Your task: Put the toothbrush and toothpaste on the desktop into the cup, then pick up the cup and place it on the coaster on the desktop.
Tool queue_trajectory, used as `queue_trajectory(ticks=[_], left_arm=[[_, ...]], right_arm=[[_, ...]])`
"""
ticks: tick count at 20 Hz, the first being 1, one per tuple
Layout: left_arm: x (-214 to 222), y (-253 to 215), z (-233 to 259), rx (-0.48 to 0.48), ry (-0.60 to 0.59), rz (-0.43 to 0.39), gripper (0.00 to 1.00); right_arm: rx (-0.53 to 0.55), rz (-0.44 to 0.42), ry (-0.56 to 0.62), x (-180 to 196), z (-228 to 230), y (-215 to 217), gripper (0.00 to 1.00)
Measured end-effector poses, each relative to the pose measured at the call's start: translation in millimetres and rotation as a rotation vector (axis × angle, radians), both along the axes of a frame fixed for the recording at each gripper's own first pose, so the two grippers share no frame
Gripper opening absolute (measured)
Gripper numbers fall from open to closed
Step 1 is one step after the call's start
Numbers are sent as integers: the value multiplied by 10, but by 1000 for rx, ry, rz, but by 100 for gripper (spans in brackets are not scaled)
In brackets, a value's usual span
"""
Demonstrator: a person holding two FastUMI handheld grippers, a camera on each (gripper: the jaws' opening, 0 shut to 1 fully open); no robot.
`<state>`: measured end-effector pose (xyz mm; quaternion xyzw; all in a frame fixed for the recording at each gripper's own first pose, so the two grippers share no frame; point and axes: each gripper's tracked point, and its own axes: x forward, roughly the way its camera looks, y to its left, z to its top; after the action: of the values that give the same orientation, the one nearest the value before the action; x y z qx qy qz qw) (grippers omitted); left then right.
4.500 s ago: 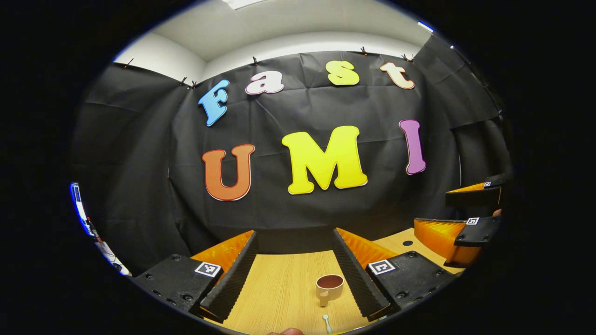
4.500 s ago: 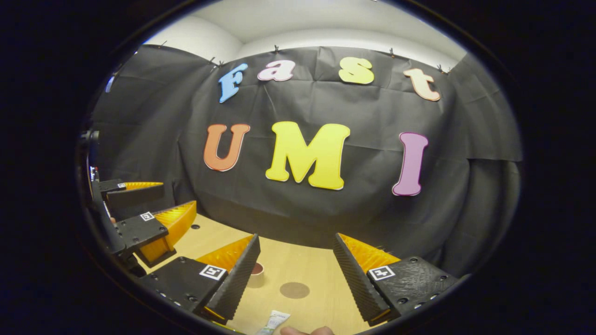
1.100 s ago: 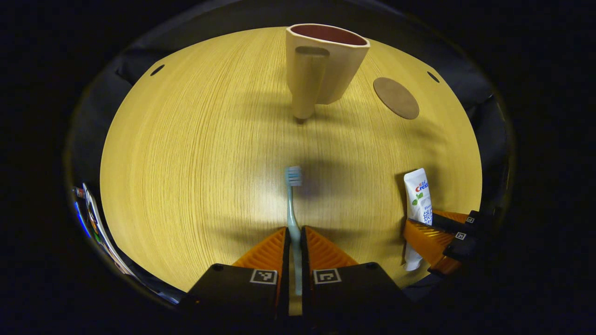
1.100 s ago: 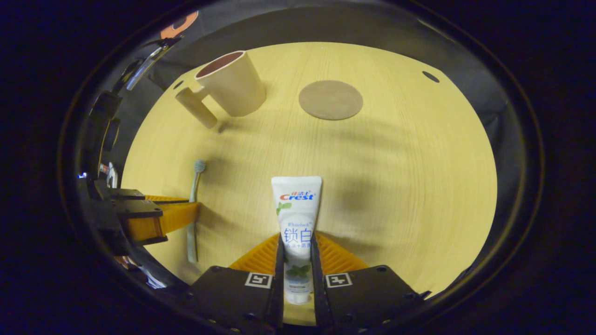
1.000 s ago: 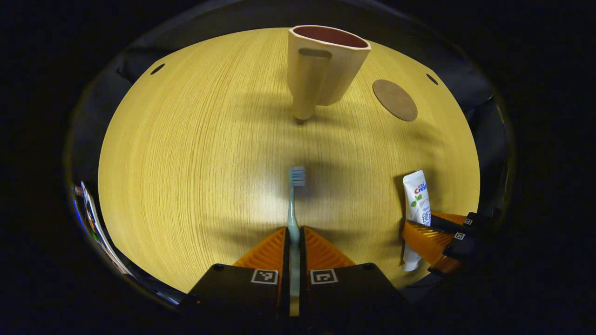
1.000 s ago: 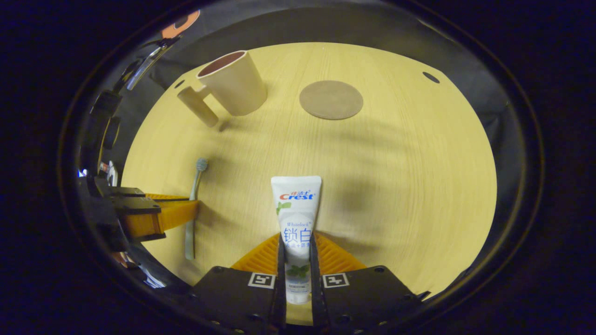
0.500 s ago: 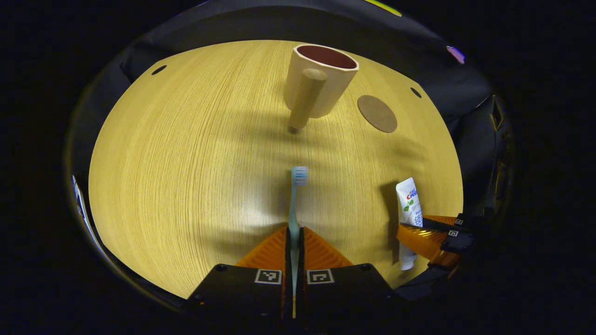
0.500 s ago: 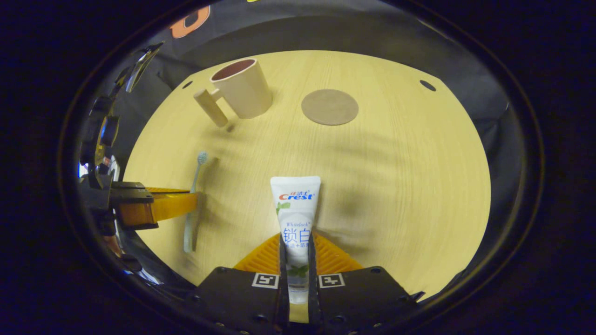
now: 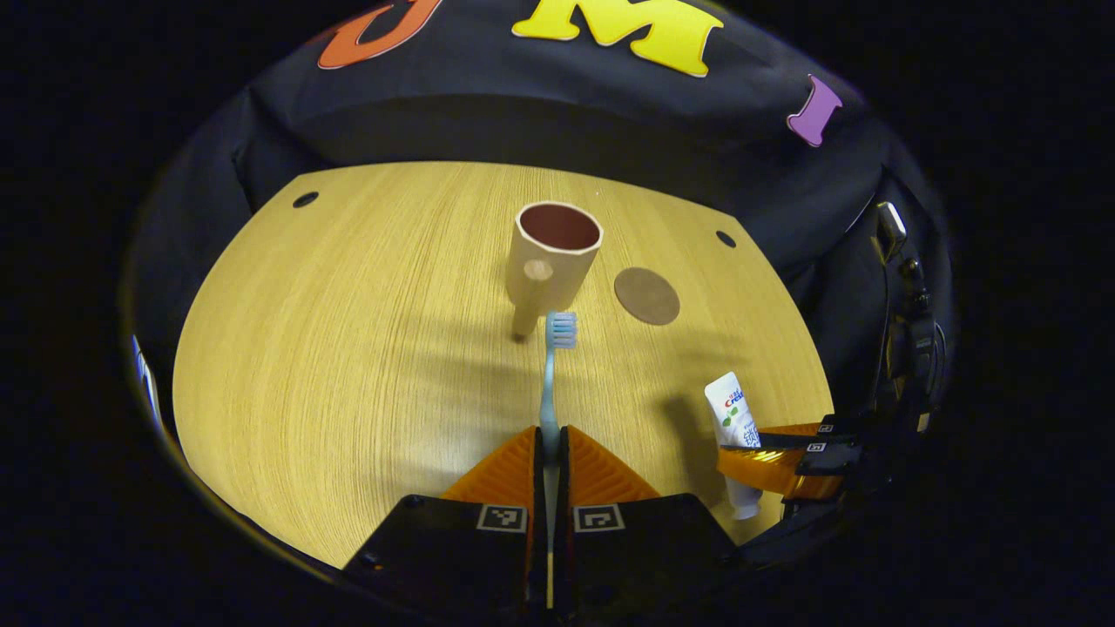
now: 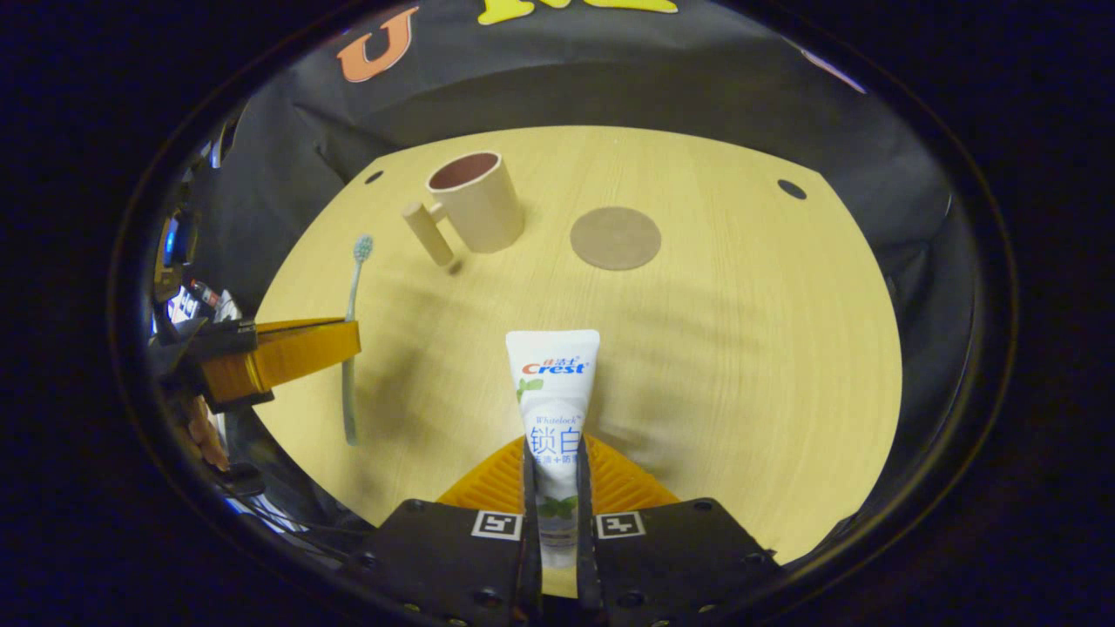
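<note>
Now left gripper (image 9: 549, 440) jaws tight on the toothbrush (image 9: 550, 383), right gripper (image 10: 555, 453) jaws clamped on the toothpaste (image 10: 552, 383).

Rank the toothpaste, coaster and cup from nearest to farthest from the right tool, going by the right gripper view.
1. Toothpaste: clamped in the right tool.
2. Coaster: ahead, slightly right.
3. Cup: ahead-left, a little farther than the coaster, though close to call.
</note>
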<state>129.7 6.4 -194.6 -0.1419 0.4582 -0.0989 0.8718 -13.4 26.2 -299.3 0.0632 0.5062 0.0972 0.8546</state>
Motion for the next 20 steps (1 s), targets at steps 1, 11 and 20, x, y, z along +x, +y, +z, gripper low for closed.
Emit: queue_trajectory(ticks=[1, 11, 20], left_arm=[[93, 58, 70, 1, -42, 9, 5], [622, 306, 572, 39, -345, 37, 5], [1325, 323, 682, 17, -498, 16, 5]], right_arm=[[2, 2, -22, 32, 78, -5, 16], [-4, 1, -180, 178, 686, -96, 16], [-55, -115, -402, 332, 1100, -280, 16]])
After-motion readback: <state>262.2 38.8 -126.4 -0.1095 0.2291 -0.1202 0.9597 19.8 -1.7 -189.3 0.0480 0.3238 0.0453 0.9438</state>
